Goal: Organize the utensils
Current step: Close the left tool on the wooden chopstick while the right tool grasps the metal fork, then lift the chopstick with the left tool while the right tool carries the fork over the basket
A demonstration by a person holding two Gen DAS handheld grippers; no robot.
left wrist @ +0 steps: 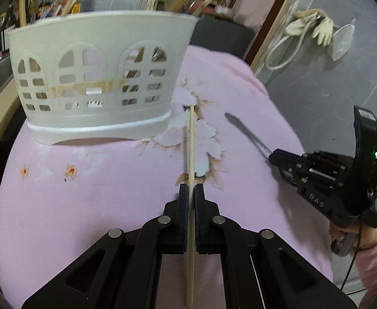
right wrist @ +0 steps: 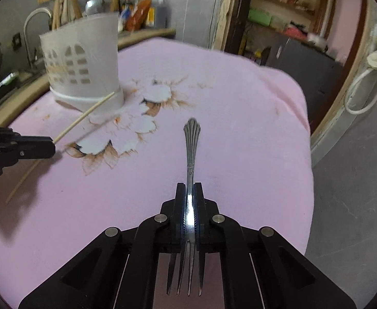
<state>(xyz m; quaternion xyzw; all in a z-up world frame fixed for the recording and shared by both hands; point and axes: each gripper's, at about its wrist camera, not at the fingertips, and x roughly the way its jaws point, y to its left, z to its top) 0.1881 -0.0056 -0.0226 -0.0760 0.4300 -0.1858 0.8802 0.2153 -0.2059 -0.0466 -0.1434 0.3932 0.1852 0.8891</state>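
Note:
My left gripper [left wrist: 191,188] is shut on a pale wooden chopstick [left wrist: 191,144] that points forward toward the white plastic utensil basket [left wrist: 98,77]. My right gripper [right wrist: 190,188] is shut on a steel fork [right wrist: 191,139], handle forward, tines back toward the camera. In the left wrist view the right gripper [left wrist: 272,155] shows at the right with the fork handle [left wrist: 245,131] sticking out. In the right wrist view the left gripper [right wrist: 53,146] shows at the left with the chopstick [right wrist: 85,116] angled toward the basket [right wrist: 82,59]. Both utensils are held above the pink cloth.
The pink cloth [left wrist: 85,193] with a flower print [right wrist: 126,128] covers the table. Bottles and wooden sticks [right wrist: 136,7] stand behind the basket. A grey floor [left wrist: 330,82] drops off at the right, with a white cable and gloves [left wrist: 309,28].

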